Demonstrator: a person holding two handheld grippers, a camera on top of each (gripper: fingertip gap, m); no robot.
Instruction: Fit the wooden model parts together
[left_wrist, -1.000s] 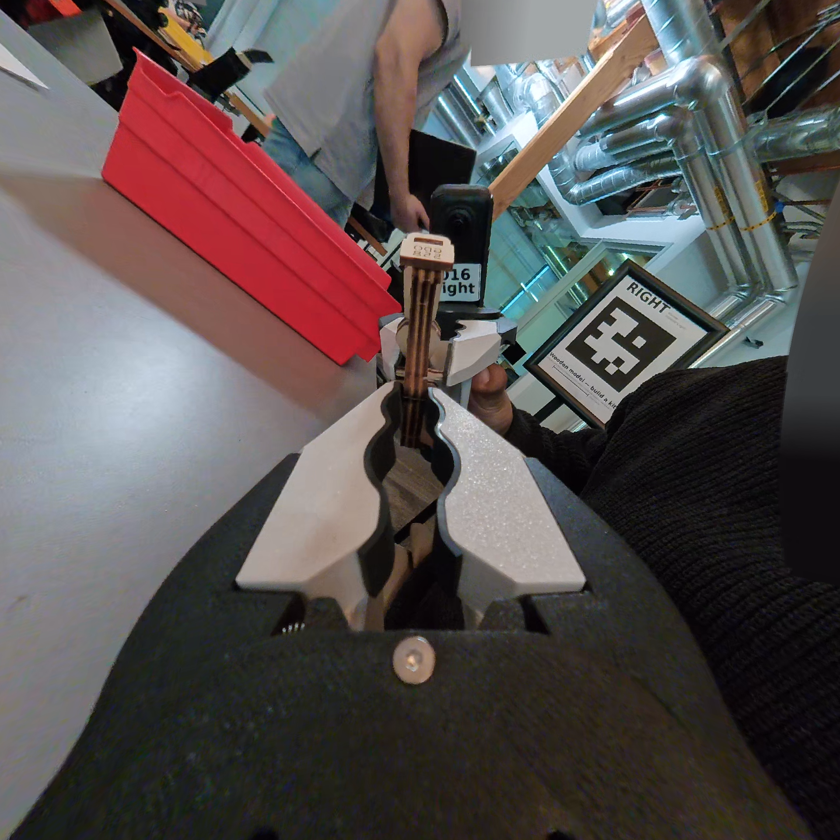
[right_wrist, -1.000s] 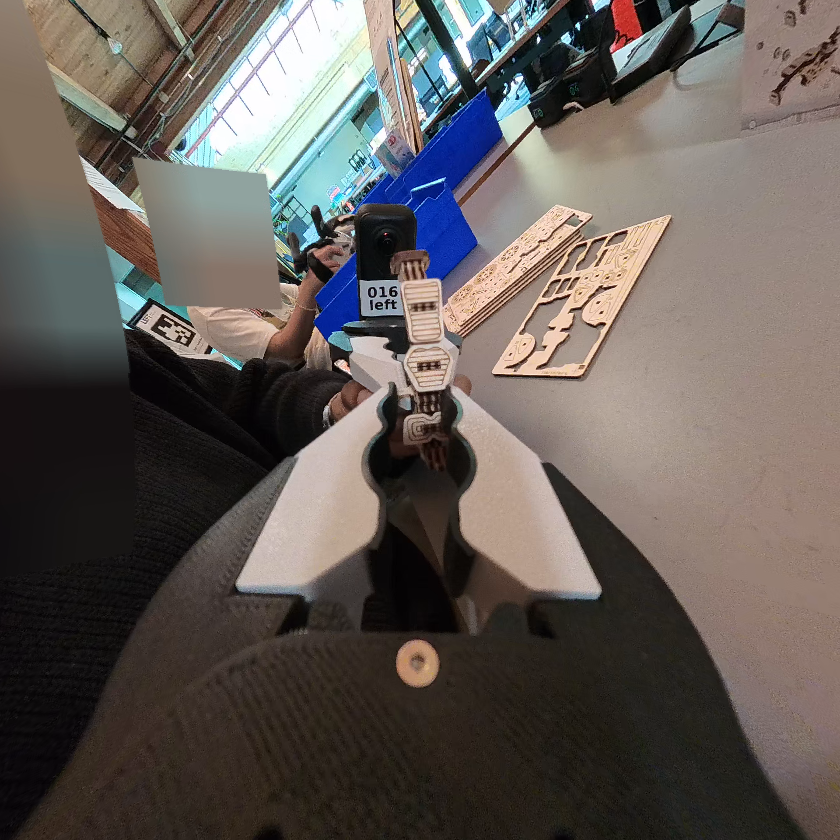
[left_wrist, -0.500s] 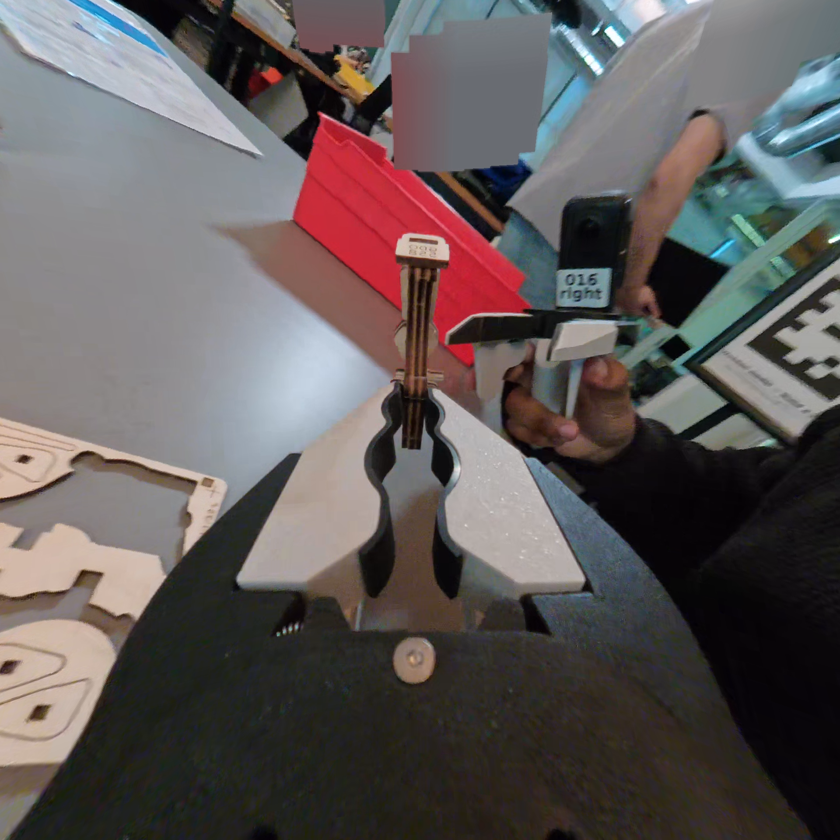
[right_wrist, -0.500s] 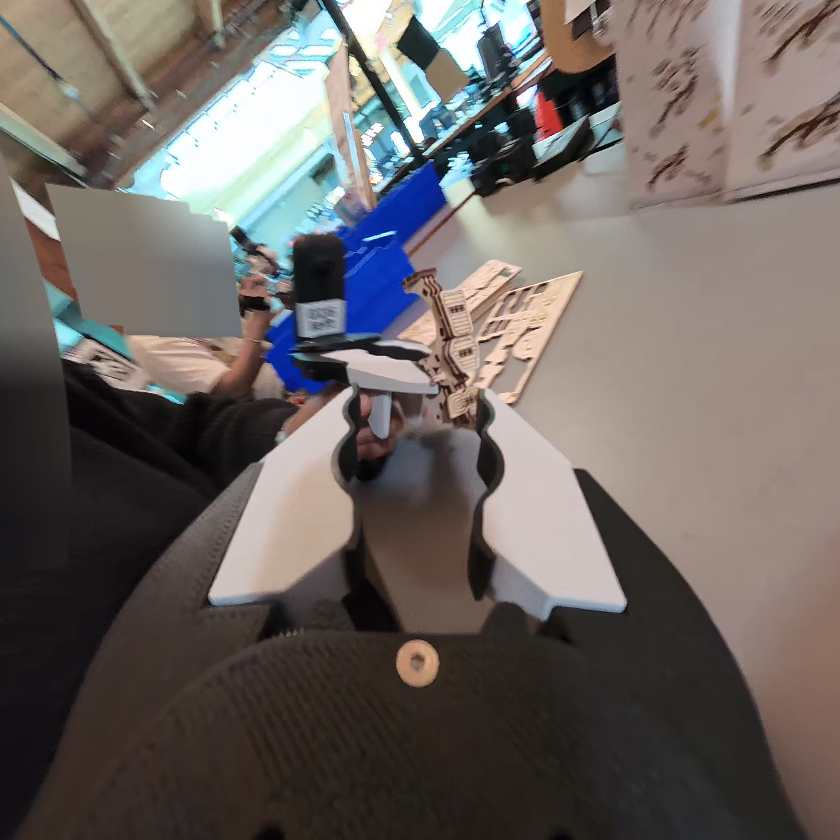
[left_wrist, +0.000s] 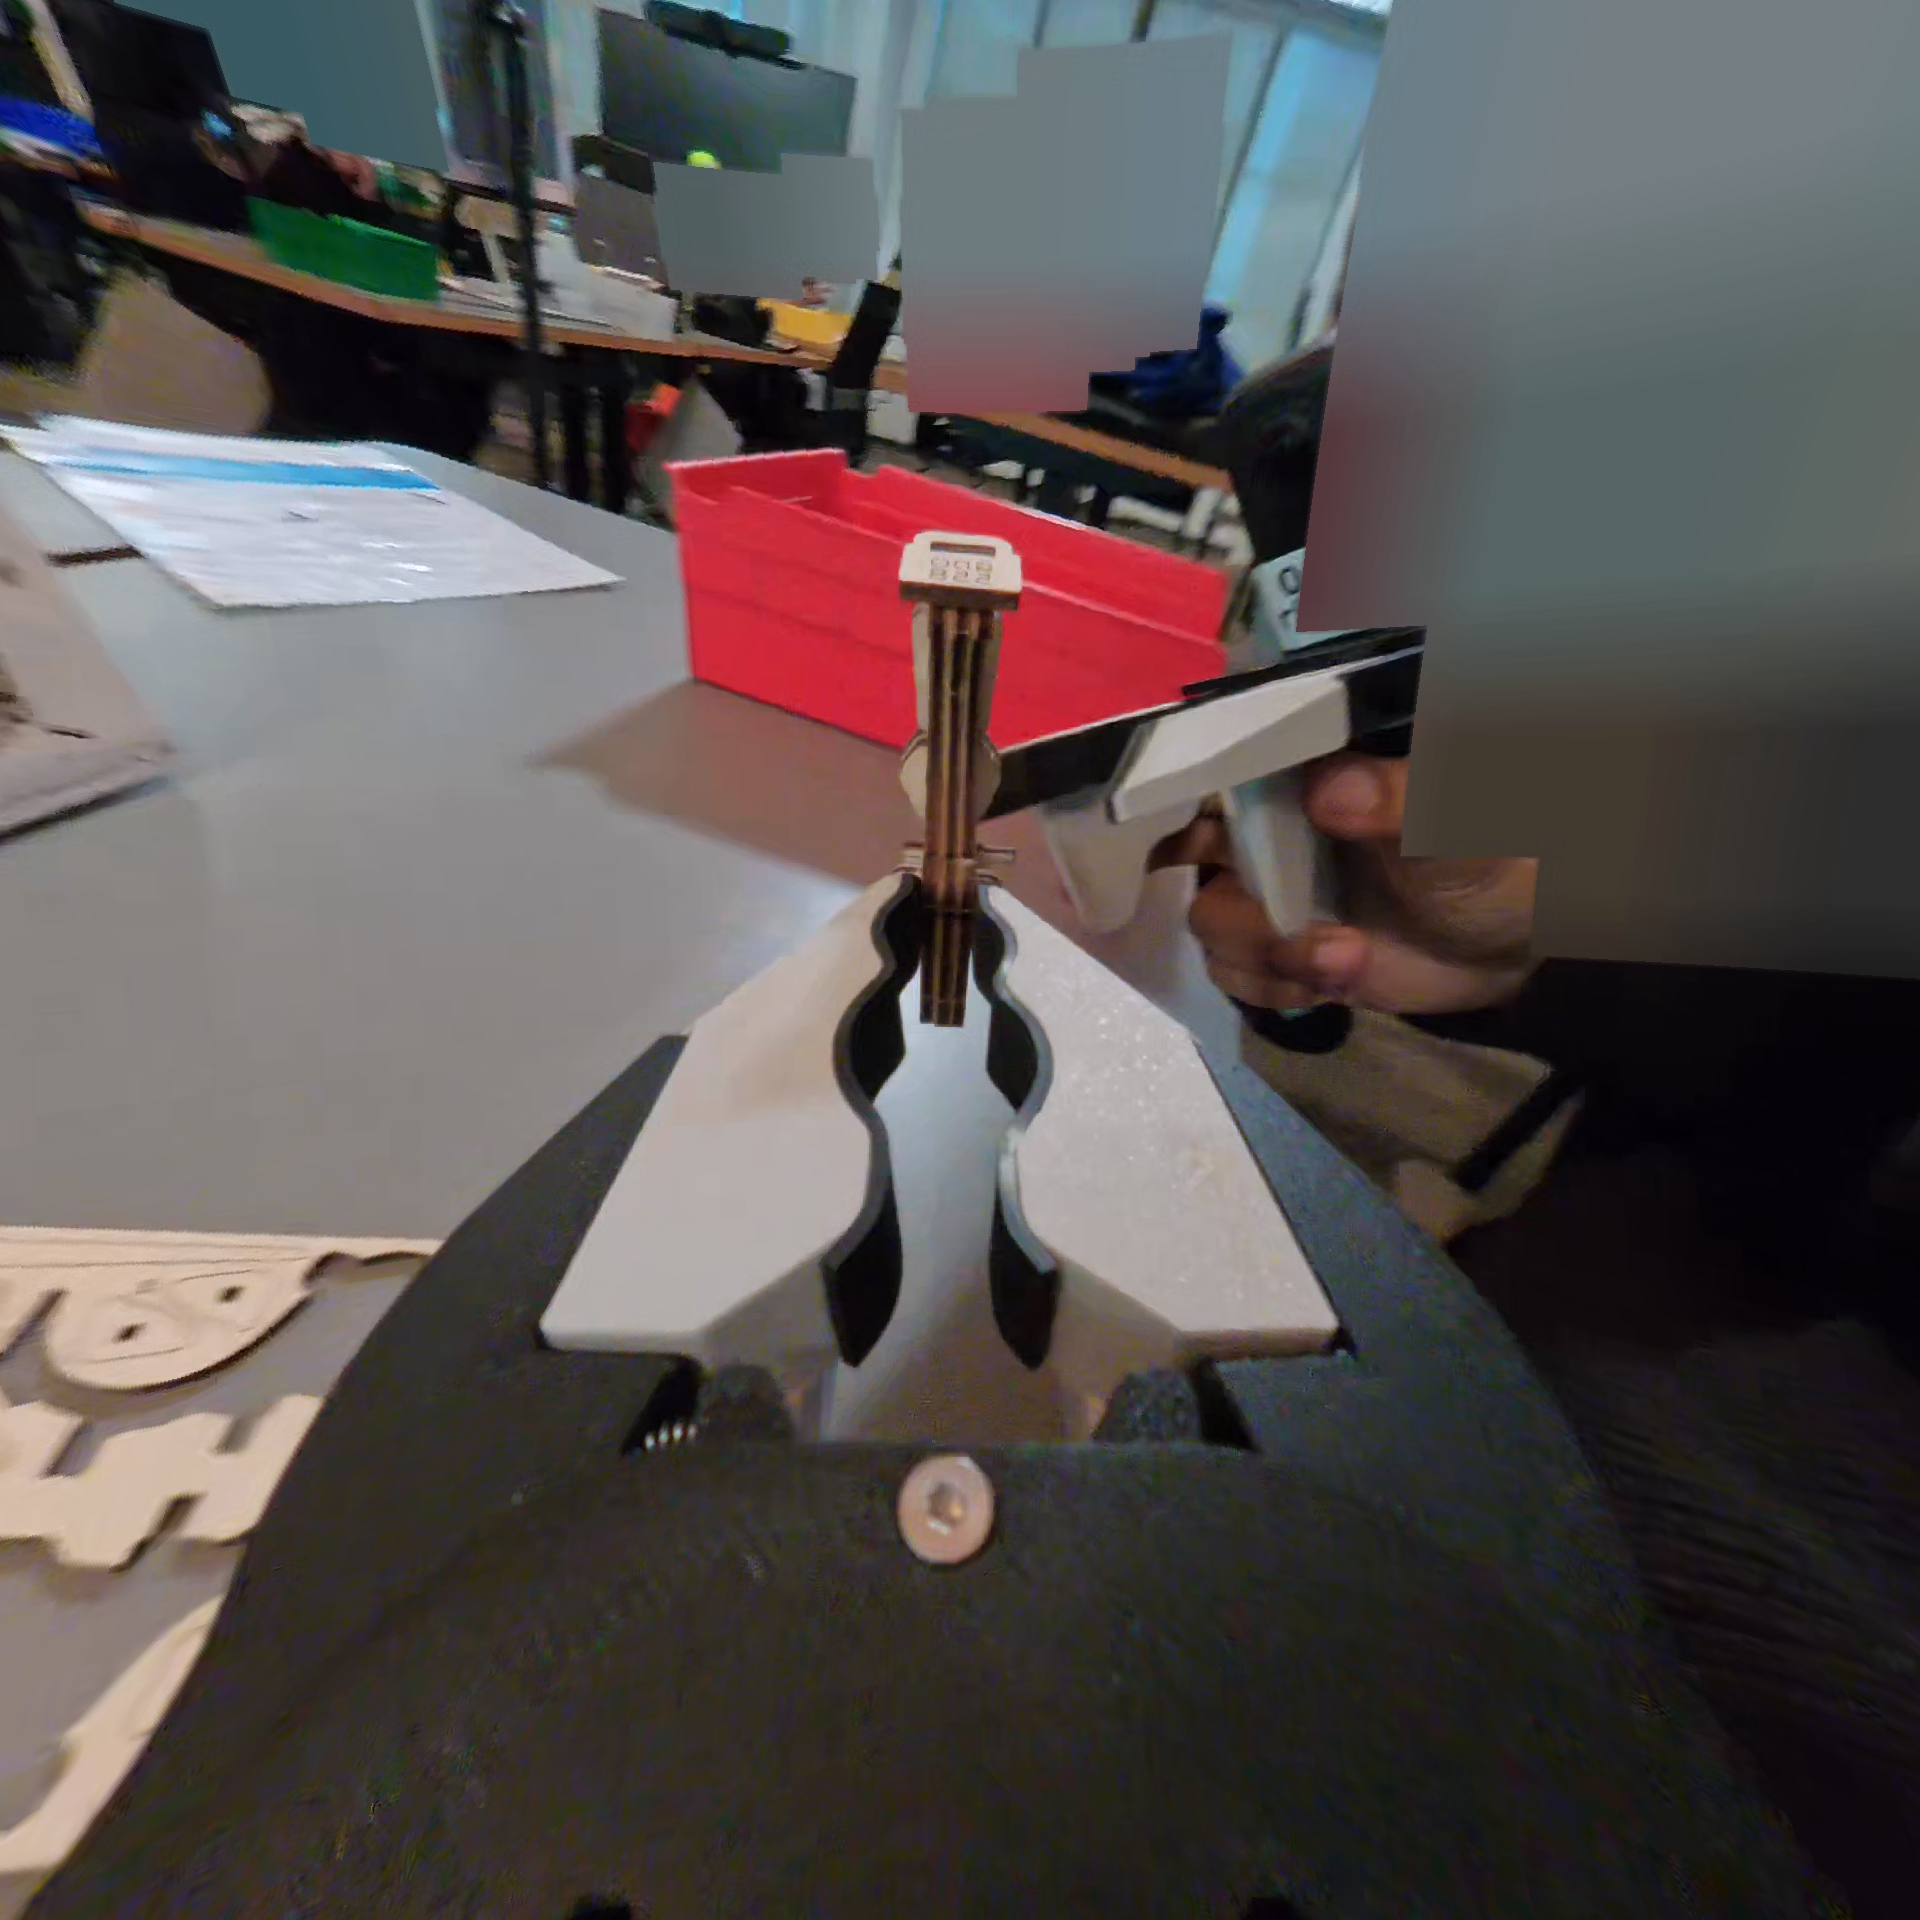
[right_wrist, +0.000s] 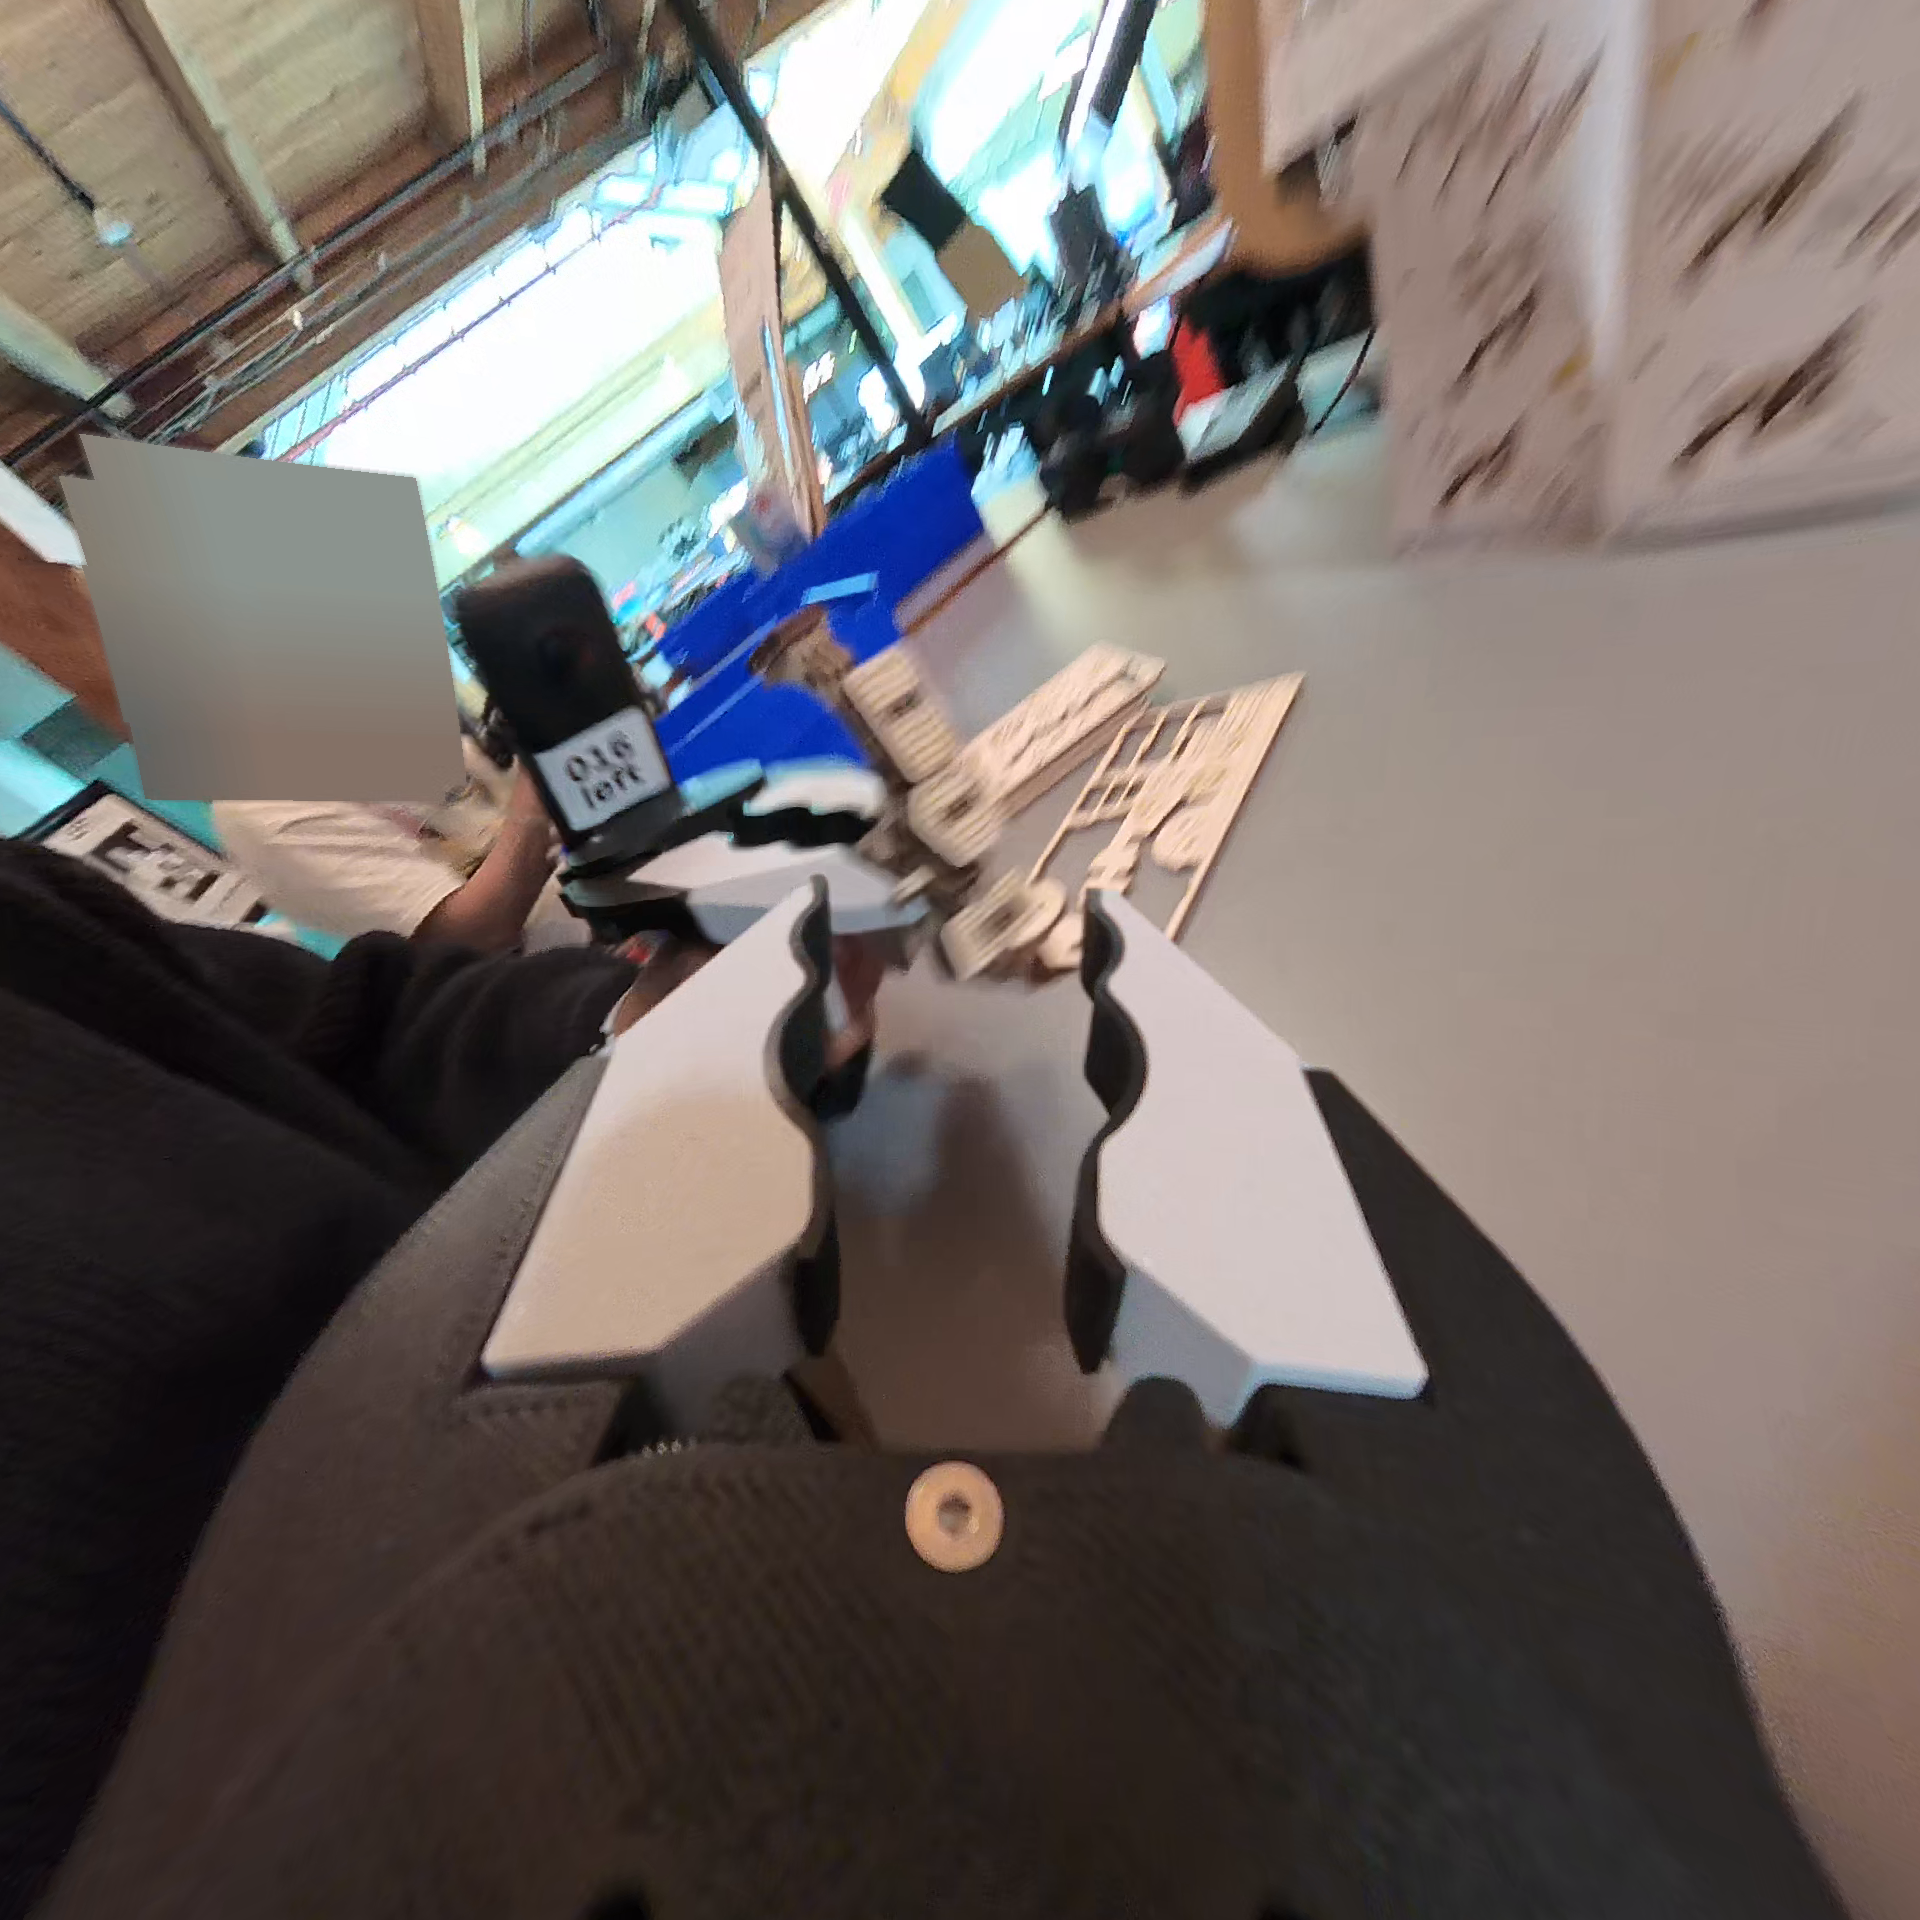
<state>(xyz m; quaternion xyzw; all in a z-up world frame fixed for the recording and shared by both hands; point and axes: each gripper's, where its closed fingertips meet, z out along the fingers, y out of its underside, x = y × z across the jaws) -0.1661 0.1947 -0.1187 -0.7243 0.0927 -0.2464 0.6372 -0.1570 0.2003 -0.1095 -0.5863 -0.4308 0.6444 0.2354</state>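
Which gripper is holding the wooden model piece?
The left gripper, shut on the upright wooden model assembly; the right gripper is open and empty.

A grey tabletop (left_wrist: 312, 935) was seen under bright window light (right_wrist: 582, 312). Wooden ceiling beams (right_wrist: 208, 135) ran overhead; long desks (left_wrist: 436, 312) with dark monitors (left_wrist: 727, 104) stood behind.

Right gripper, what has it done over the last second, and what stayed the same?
The right gripper let go of the wooden model assembly, opened its jaws and drew back to the side. The left gripper stayed shut on the assembly's lower end, holding it upright above the grey table.
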